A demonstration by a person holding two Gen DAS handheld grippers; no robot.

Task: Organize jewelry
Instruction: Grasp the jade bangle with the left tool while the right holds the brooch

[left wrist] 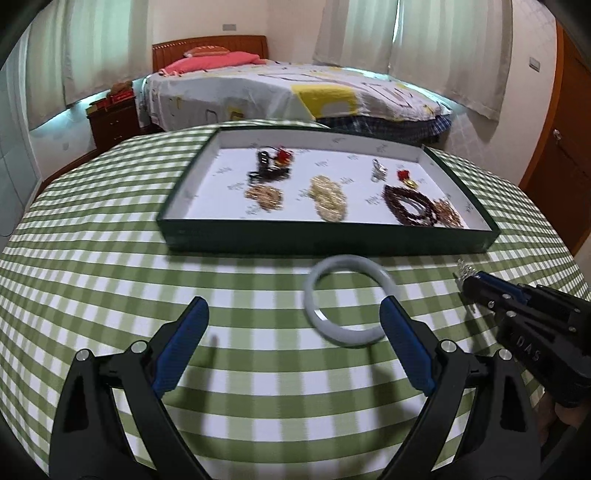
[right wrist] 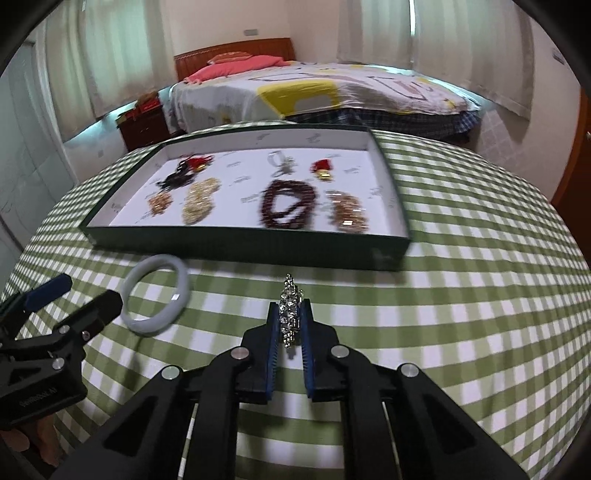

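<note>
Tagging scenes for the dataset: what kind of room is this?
Most likely a home bedroom. A made bed with a wooden headboard and pink pillow fills the background, a nightstand stands beside it, and curtains cover the windows.

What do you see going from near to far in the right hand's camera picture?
Right gripper with its fingers shut on the sparkly silver jewelry → green checked tablecloth → green tray of beads and chains → bed → curtains.
</note>
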